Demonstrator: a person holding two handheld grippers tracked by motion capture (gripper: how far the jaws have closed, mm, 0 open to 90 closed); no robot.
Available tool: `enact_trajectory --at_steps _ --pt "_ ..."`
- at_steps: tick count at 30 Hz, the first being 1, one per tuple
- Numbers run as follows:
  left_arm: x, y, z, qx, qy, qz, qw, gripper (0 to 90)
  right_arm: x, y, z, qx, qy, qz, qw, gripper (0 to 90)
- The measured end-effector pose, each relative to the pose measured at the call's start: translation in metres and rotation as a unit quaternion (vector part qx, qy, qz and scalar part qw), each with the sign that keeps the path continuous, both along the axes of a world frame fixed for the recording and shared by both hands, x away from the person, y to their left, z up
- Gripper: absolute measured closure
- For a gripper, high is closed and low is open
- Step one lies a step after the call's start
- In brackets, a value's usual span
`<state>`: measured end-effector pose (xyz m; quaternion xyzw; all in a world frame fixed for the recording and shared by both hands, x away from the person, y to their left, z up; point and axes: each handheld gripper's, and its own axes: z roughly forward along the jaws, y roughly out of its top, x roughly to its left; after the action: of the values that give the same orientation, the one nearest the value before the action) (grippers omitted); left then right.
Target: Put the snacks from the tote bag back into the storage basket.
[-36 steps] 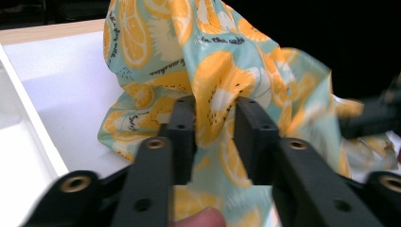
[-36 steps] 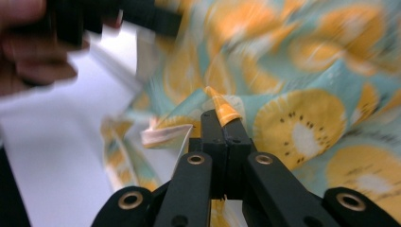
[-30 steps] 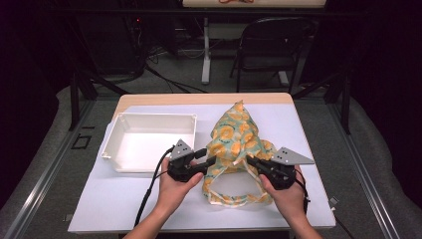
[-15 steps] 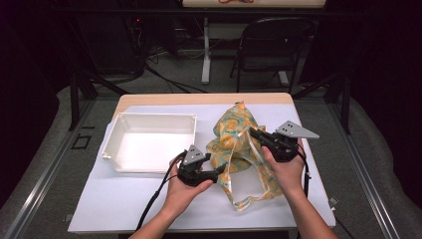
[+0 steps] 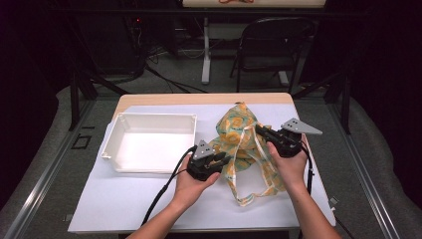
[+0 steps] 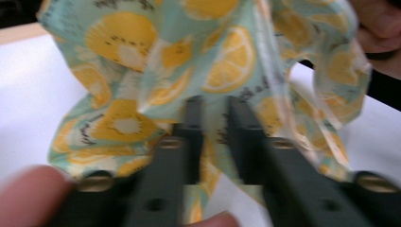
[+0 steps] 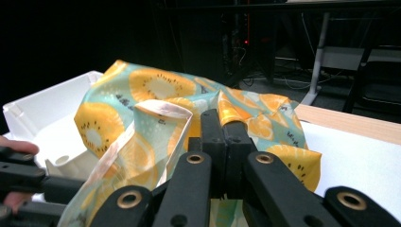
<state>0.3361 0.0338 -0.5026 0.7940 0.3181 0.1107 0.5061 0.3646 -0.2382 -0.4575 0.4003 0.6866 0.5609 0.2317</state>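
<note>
My left gripper (image 5: pixel 219 160) and right gripper (image 5: pixel 263 132) each pinch the teal-and-yellow fruit-print fabric tote bag (image 5: pixel 238 130) in closed fingers, holding it partly lifted over the white tabletop (image 5: pixel 124 199), just beside the empty white plastic tray (image 5: pixel 149 142).

We see the white table (image 5: pixel 124 199) brightly and evenly lit from above, with soft, faint shadows, while the room behind is nearly black. In the left gripper view, the fruit-print cloth (image 6: pixel 142 80) is smeared with blur and a fingertip (image 6: pixel 28 194) lies out of focus; the right gripper view is sharper.
</note>
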Motion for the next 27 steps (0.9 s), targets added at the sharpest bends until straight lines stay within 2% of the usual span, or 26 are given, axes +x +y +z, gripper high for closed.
enact_trajectory --at_steps 2,6,9,11,13,17,23,25,27 --pt "-0.002 0.000 0.000 0.001 -0.001 -0.019 0.9998 90.0 0.000 0.000 -0.003 -0.004 -0.001 0.001 1.0000 90.0" --pt "-0.006 -0.001 0.001 0.013 -0.015 -0.031 0.9993 90.0 0.002 -0.004 -0.005 -0.010 -0.004 -0.006 0.9999 90.0" --pt "-0.005 0.004 0.003 0.007 -0.015 -0.015 0.9997 90.0 0.007 -0.011 -0.011 -0.006 -0.003 -0.024 0.9997 90.0" --pt "-0.002 0.008 0.004 -0.010 -0.006 0.000 0.9999 90.0 0.011 -0.016 -0.018 -0.010 0.009 -0.035 0.9993 90.0" --pt "0.000 0.010 0.003 -0.022 0.005 -0.003 0.9997 84.7 0.016 -0.020 -0.025 -0.017 0.019 -0.046 0.9986 90.0" --pt "0.000 0.008 -0.002 -0.021 0.008 -0.006 0.9997 69.7 0.027 -0.031 -0.039 -0.039 0.048 -0.082 0.9948 90.0" --pt "0.001 0.006 -0.006 -0.018 0.013 0.000 0.9998 64.8 0.034 -0.051 -0.056 -0.030 0.087 -0.123 0.9881 90.0" --pt "0.002 0.007 -0.005 -0.016 0.012 0.000 0.9998 64.2 0.031 -0.053 -0.055 -0.025 0.084 -0.124 0.9884 82.3" --pt "0.002 0.008 -0.005 -0.018 0.012 0.003 0.9998 64.0 0.025 -0.054 -0.050 -0.027 0.075 -0.122 0.9893 70.7"
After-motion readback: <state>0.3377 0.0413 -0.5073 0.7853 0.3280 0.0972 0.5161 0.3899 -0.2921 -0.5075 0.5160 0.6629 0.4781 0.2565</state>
